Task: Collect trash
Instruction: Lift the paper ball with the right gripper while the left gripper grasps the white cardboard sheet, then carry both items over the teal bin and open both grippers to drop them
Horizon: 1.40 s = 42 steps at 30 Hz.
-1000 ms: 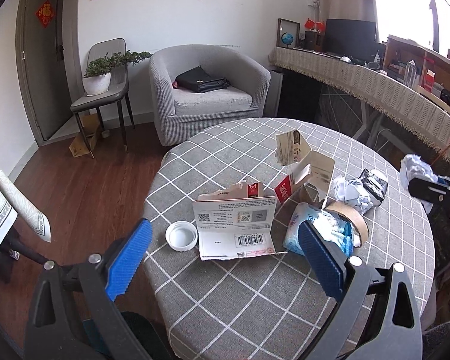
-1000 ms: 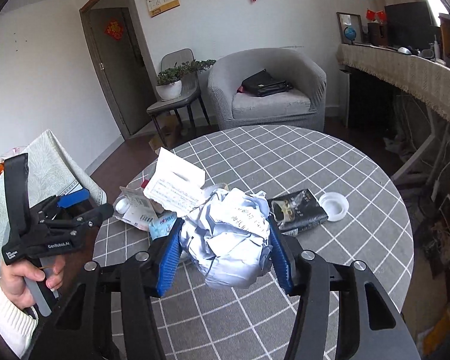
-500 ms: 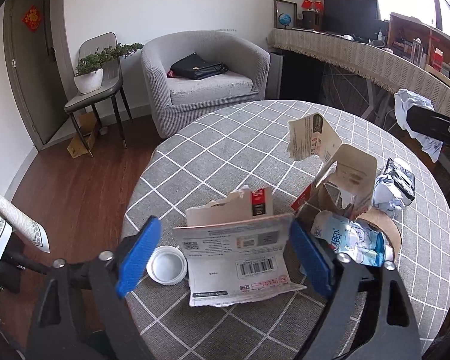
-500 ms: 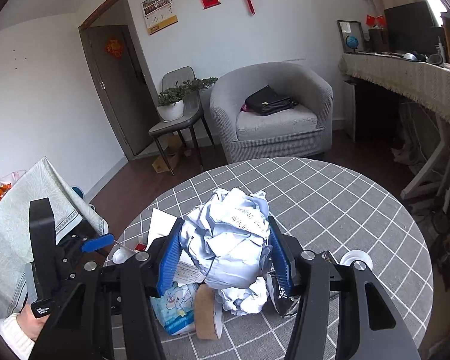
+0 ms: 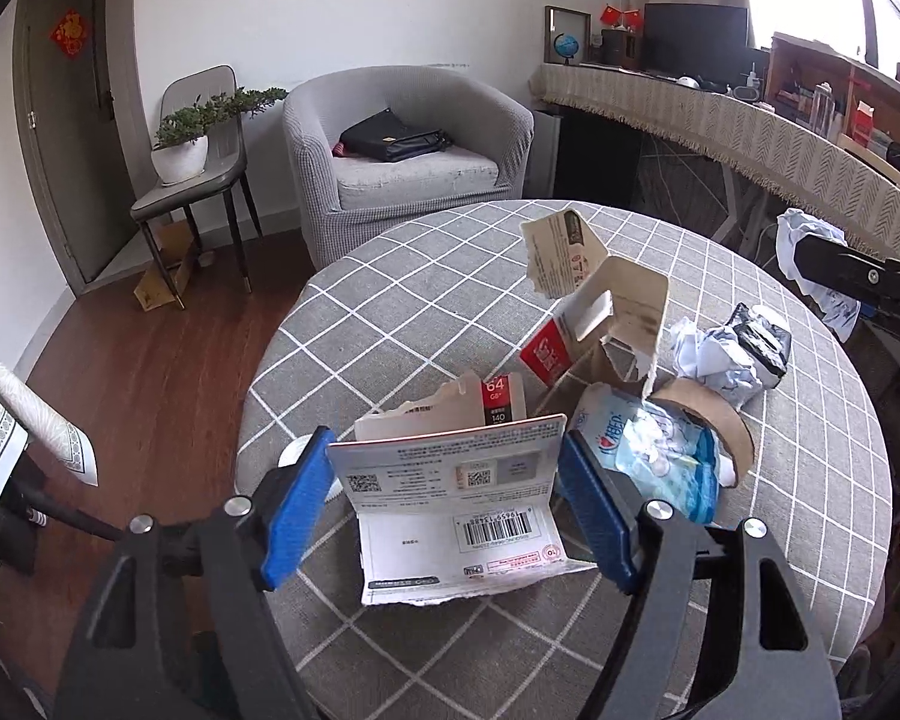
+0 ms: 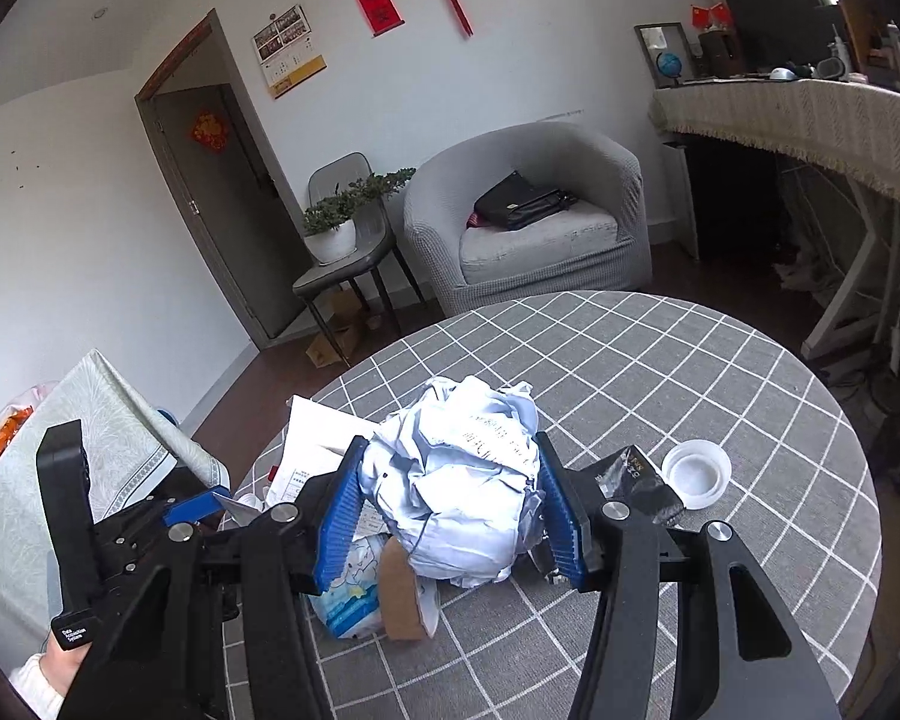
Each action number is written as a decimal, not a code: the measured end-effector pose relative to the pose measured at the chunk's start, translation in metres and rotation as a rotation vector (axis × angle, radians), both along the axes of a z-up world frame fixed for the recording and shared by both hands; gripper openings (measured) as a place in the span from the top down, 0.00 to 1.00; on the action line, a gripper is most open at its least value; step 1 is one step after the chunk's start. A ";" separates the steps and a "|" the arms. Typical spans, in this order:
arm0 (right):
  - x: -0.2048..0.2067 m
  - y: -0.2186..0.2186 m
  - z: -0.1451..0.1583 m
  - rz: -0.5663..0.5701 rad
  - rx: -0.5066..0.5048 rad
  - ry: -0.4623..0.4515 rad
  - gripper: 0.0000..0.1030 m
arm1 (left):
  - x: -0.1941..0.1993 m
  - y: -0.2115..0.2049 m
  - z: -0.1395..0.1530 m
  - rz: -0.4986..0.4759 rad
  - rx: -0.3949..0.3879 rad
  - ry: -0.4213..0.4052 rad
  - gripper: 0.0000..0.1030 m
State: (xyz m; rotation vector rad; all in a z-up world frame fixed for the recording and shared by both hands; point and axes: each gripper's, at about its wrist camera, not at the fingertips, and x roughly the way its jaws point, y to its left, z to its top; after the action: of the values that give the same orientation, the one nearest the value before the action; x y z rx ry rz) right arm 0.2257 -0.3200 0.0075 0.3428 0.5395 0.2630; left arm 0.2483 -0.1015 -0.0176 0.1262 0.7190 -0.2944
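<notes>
Two hand-held grippers at work over the counter (image 5: 426, 324). Left hand-held gripper (image 5: 447, 495): jaws have just been closing around the torn card (image 5: 450, 480), which stands on the cloth between the pads; pads look to be at its edges, firm contact not certain. Step in hand: grasping that card. Next: finish the squeeze, then lift. Right hand-held gripper (image 6: 444, 510): clamped on a paper wad (image 6: 456, 480), held above the remaining wrappers (image 6: 354, 588).

The left claw's blue pad (image 5: 297, 507) hides most of the white cap (image 5: 291, 453) behind it.
</notes>
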 end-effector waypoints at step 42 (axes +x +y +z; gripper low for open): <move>-0.070 0.273 -0.017 0.489 -0.187 0.012 0.47 | -0.123 0.223 -0.026 0.278 0.002 0.031 0.25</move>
State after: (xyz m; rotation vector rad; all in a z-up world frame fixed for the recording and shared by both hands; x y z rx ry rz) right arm 0.1562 -0.0475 -0.0097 0.0258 0.6506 0.6776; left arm 0.1249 0.1218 -0.0437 0.0230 0.7571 -0.0304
